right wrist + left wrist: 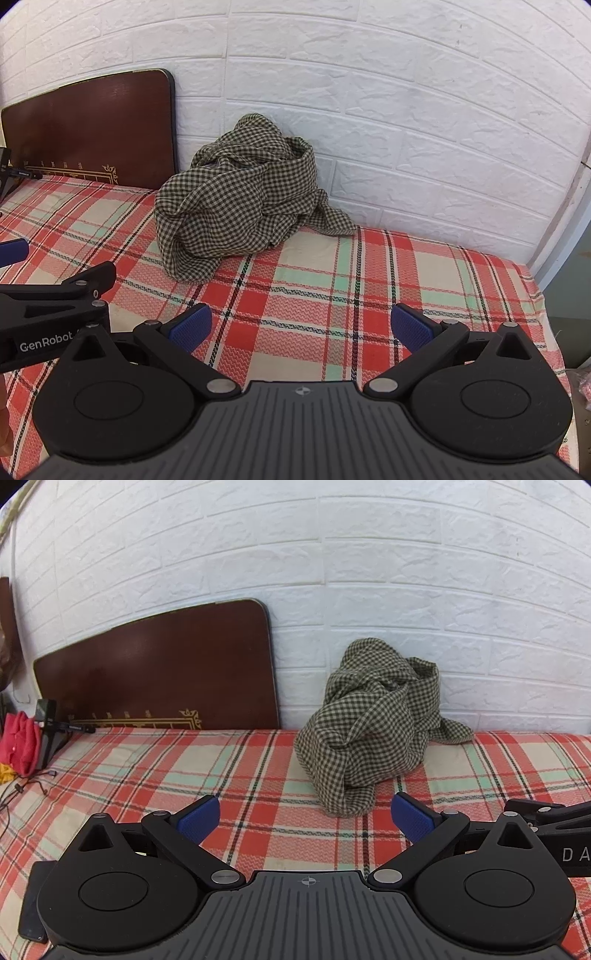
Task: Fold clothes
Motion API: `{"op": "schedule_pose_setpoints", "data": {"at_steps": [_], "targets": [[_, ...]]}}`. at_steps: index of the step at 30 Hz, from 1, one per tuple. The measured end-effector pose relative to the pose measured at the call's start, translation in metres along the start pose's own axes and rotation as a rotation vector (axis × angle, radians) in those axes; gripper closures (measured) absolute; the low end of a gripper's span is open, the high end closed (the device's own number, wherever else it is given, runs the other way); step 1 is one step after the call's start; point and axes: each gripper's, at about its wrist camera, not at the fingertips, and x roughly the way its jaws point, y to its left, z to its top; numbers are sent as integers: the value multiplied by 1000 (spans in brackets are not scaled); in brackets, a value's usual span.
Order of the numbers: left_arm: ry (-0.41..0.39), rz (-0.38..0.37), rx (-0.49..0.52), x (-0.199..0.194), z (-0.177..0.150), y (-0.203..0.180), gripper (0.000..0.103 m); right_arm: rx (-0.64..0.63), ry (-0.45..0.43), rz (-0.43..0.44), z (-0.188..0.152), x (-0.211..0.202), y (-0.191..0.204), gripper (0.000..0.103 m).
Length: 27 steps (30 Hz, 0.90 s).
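A crumpled green-and-cream checked garment (373, 723) (240, 199) lies in a heap on the red plaid bed sheet (184, 768) (388, 280), leaning against the white brick wall. My left gripper (306, 818) stands open, short of the heap's near edge, with nothing between its blue pads (197, 821). My right gripper (302, 332) is open too, over bare sheet in front of and to the right of the garment. The left gripper's black body (55, 306) shows at the left edge of the right wrist view.
A dark brown board with gold trim (159, 672) (92, 125) leans on the wall left of the garment. Red cloth (20, 742), a black device (46, 734) and cables (22, 786) sit at the bed's far left. The bed's right edge (543, 295) drops off beside a pale wall.
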Motion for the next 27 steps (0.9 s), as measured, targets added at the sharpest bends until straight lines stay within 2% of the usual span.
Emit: {"op": "schedule_pose_setpoints", "data": {"at_steps": [27], "targets": [[-6, 15, 17, -4, 4, 0, 0, 14, -4, -15, 0, -2, 6, 0]]}}
